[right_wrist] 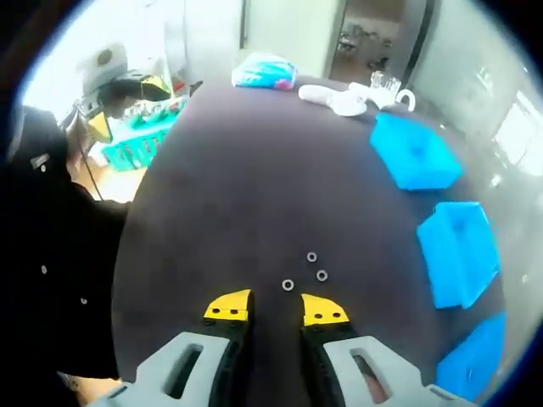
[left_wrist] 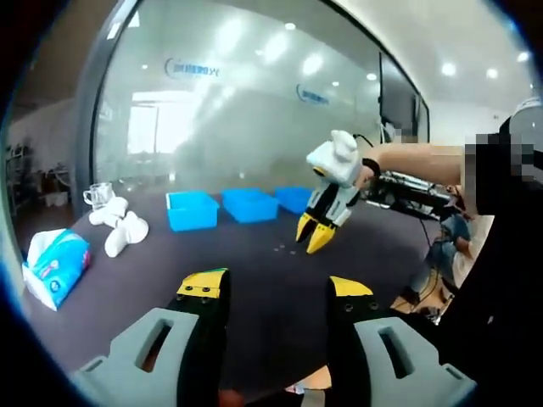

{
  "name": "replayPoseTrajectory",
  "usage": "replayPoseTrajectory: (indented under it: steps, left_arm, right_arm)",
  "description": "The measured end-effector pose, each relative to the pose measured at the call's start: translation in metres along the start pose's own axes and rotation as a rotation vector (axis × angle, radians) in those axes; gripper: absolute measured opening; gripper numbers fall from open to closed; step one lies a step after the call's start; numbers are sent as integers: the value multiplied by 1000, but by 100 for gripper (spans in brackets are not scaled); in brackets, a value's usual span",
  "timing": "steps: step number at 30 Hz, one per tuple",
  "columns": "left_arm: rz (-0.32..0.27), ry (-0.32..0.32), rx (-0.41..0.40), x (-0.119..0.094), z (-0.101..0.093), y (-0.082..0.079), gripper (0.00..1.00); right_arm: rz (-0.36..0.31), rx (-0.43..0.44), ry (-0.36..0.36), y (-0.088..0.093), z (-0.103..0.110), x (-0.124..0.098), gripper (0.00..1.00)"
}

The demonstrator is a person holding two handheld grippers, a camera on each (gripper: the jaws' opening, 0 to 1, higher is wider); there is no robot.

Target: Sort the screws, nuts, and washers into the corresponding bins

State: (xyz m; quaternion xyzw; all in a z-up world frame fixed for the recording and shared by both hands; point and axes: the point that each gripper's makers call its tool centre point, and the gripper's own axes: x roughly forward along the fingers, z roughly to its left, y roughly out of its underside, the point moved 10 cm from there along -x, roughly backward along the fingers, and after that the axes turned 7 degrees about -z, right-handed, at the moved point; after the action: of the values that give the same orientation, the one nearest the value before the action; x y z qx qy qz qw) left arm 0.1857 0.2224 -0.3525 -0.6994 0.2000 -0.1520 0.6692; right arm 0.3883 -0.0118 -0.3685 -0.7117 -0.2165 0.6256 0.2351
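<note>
Three small ring-shaped metal parts [right_wrist: 311, 257], [right_wrist: 321, 275], [right_wrist: 288, 285] lie close together on the dark table, just ahead of my right gripper [right_wrist: 277, 307]. Its yellow-tipped jaws stand open with nothing between them. Three blue bins [right_wrist: 413, 153], [right_wrist: 458, 250], [right_wrist: 475, 360] line the table's right side in the right gripper view. In the left gripper view the bins [left_wrist: 193, 210], [left_wrist: 249, 204], [left_wrist: 294, 198] stand in a row at the far side. There the right gripper [left_wrist: 316, 235] points down over tiny parts [left_wrist: 284, 248]. My left gripper [left_wrist: 277, 286] is open and empty, near the table's front.
A blue tissue pack [left_wrist: 55, 267], white objects [left_wrist: 119, 225] and a glass cup [left_wrist: 97, 195] sit at the table's left end. A glass wall rises behind the bins. A person's arm [left_wrist: 416, 161] holds the right gripper. A green basket [right_wrist: 140, 140] stands off the table.
</note>
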Motion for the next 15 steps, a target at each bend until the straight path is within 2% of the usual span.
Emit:
replayPoseTrajectory:
  steps: [15]
  left_arm:
    - [7, 3, -10, 3, -1, 2, 41]
  right_arm:
    - [31, 18, -21, -3, -10, 16, 11]
